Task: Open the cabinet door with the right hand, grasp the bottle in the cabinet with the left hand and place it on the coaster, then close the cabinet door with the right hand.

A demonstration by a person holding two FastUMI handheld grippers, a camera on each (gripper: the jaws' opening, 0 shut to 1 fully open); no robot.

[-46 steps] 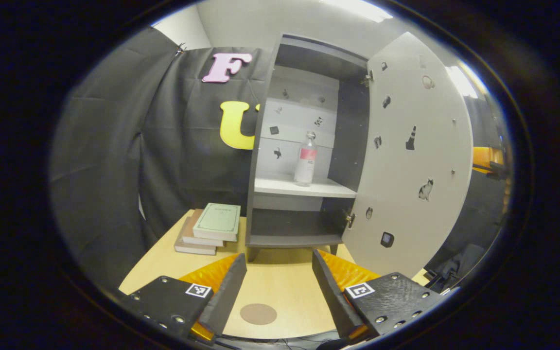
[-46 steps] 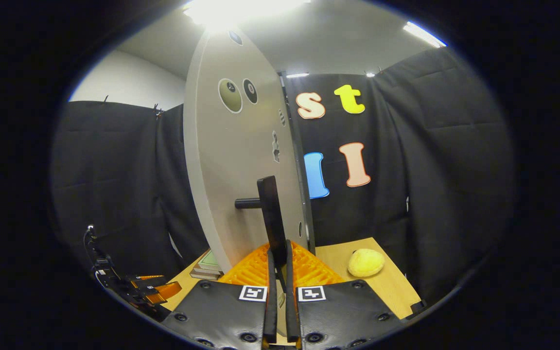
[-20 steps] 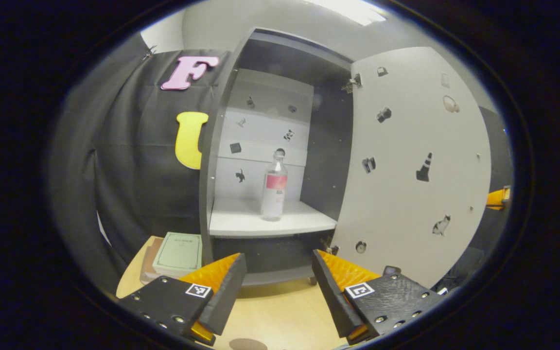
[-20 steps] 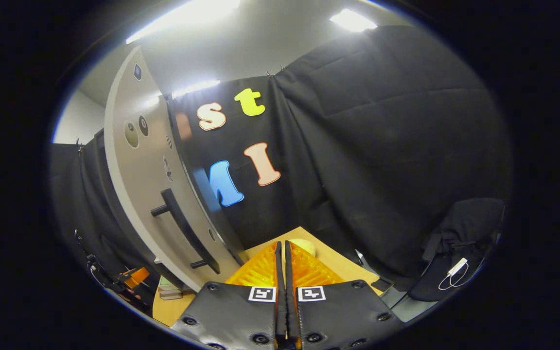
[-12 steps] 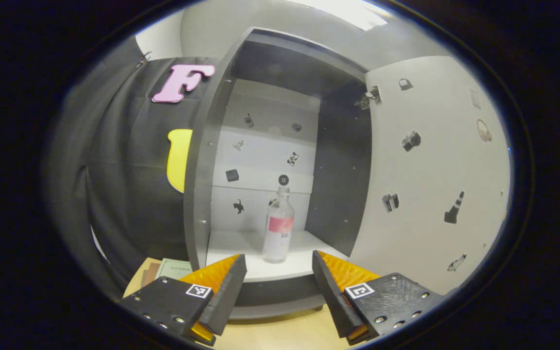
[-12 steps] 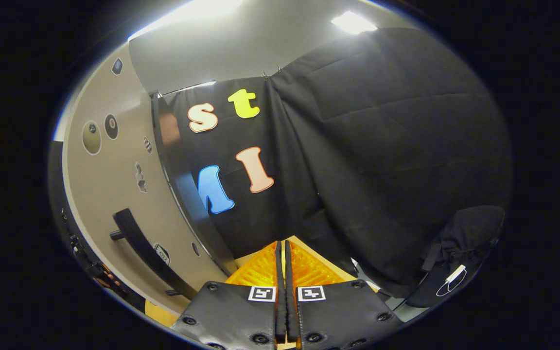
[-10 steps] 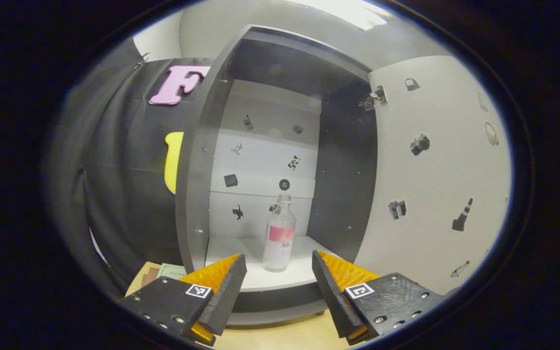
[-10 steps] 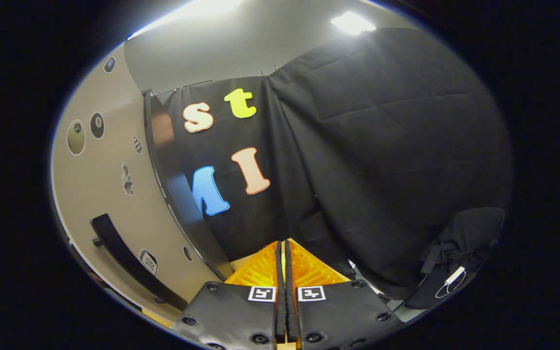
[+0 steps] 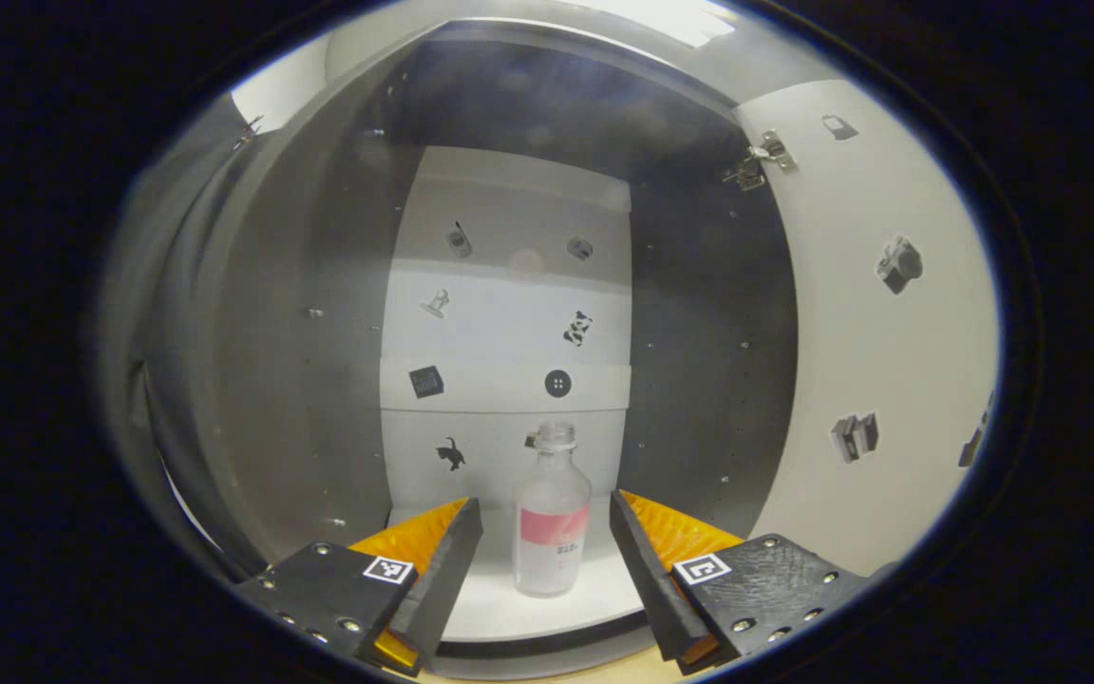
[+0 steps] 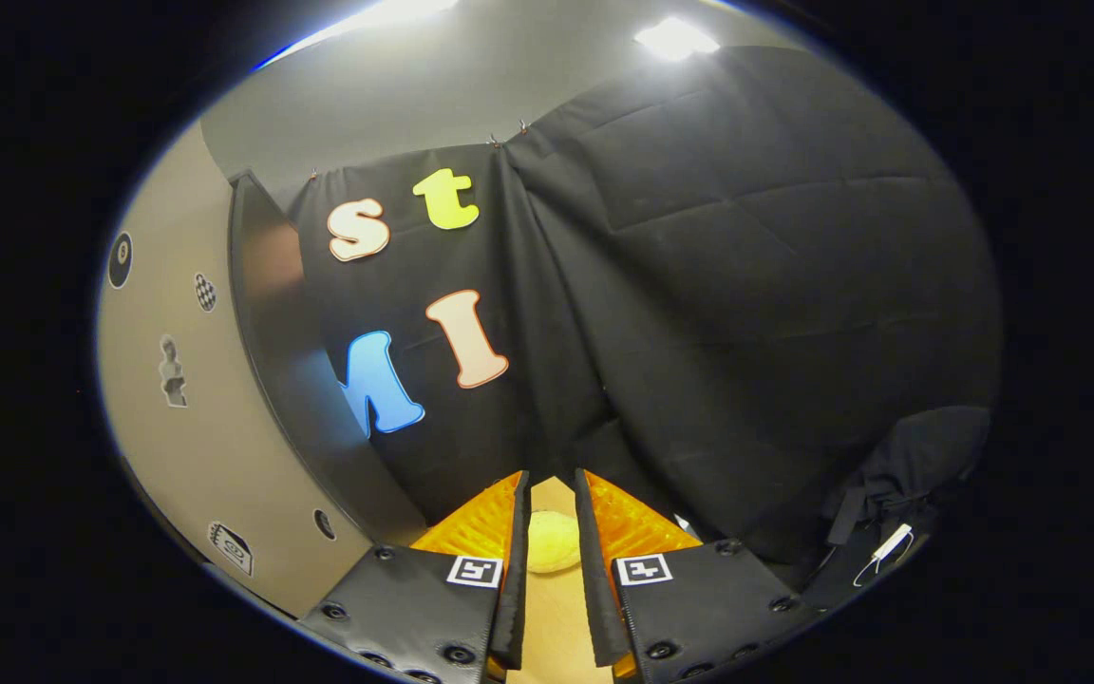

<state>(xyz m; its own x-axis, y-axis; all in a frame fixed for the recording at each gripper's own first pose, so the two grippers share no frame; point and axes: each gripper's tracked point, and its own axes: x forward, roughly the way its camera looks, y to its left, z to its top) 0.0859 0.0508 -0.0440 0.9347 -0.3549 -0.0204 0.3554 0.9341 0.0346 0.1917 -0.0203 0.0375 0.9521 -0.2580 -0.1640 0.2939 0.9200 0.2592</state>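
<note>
A clear bottle (image 9: 552, 518) with a pink label stands upright on the white shelf (image 9: 499, 613) inside the grey cabinet (image 9: 300, 361). My left gripper (image 9: 542, 502) is open and reaches into the cabinet. One finger lies to each side of the bottle, with a gap on both sides. The cabinet door (image 9: 879, 380) hangs open on the right. In the right gripper view the door's outer face (image 10: 167, 427) fills the left side. My right gripper (image 10: 550, 475) is beside the door, a little open, holding nothing.
Small stickers dot the cabinet's back panel (image 9: 509, 323) and the inside of the door. A yellow soft lump (image 10: 552, 551) lies on the wooden table (image 10: 547, 617) beyond the right fingers. A dark bundle with a white cable (image 10: 879, 541) sits low right.
My left gripper has pushed forward into the cabinet until its fingers flank the bottle. My right gripper let go of the door handle, swung away to the right, and its fingers have parted slightly.
</note>
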